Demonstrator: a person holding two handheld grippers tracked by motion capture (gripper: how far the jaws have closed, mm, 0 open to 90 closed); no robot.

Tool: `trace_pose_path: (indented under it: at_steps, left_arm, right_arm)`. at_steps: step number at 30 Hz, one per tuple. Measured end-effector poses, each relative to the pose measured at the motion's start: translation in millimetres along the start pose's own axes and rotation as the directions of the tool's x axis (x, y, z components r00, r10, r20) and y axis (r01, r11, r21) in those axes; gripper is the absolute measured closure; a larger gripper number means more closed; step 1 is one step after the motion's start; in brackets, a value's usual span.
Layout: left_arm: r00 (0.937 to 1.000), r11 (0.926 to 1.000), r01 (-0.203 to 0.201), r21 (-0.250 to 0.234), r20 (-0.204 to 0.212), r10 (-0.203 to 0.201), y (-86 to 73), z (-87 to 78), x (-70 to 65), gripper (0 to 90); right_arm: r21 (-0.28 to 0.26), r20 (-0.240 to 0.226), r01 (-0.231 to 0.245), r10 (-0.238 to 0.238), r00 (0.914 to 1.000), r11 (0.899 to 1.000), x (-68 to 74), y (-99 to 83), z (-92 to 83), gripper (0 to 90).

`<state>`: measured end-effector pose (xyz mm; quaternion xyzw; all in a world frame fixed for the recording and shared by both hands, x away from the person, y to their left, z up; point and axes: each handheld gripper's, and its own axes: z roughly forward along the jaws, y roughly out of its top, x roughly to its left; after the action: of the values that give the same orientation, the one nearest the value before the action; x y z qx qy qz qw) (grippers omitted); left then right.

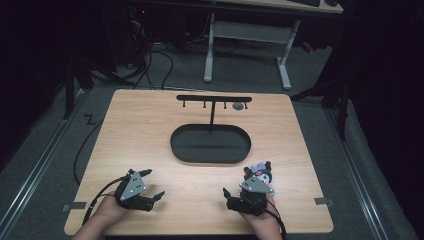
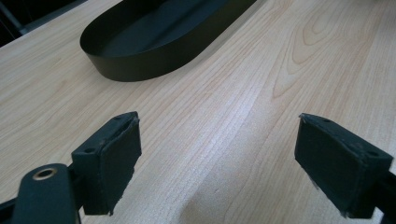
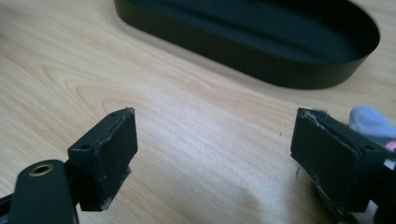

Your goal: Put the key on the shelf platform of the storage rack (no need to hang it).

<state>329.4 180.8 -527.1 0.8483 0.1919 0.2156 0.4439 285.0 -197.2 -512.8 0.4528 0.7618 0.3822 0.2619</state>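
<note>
- Toy (image 1: 259, 172): small plush figure, judged light, soft and compressible; it should not slip. Best grasp is likely across its body.
- Toy location: on the surface (image 1: 150, 135), near side of the tray (image 1: 210, 144), toward its right end.
- Right claw (image 1: 240, 196): released, jaws wide apart, empty. The toy lies just beside its right jaw, outside the gap.
- Left claw (image 1: 149, 184): released, empty, at the tray's near left, well apart from the toy.
- Rack (image 1: 214, 98): stands behind the tray.

Overhead view faces forward; both gripper views closely share the tray (image 1: 210, 145).
</note>
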Motion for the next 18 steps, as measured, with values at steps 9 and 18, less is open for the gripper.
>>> trace_pose_path:
  at_steps: [9, 18]
  left_arm:
    - [1.0000, 0.9999, -0.007, 0.010, -0.001, 0.007, 0.6, 0.8, -0.6, 15.5]
    - [1.0000, 0.9999, -0.005, 0.011, -0.001, 0.005, 0.6, 0.7, -0.3, 15.5]
  right_arm:
    - [-0.011, -0.004, -0.021, 0.021, 0.9998, 1.000, -2.6, -1.6, -2.5, 15.1]
    - [-0.009, -0.012, -0.031, 0.031, 0.9994, 0.999, -2.8, -1.5, -1.3, 15.1]
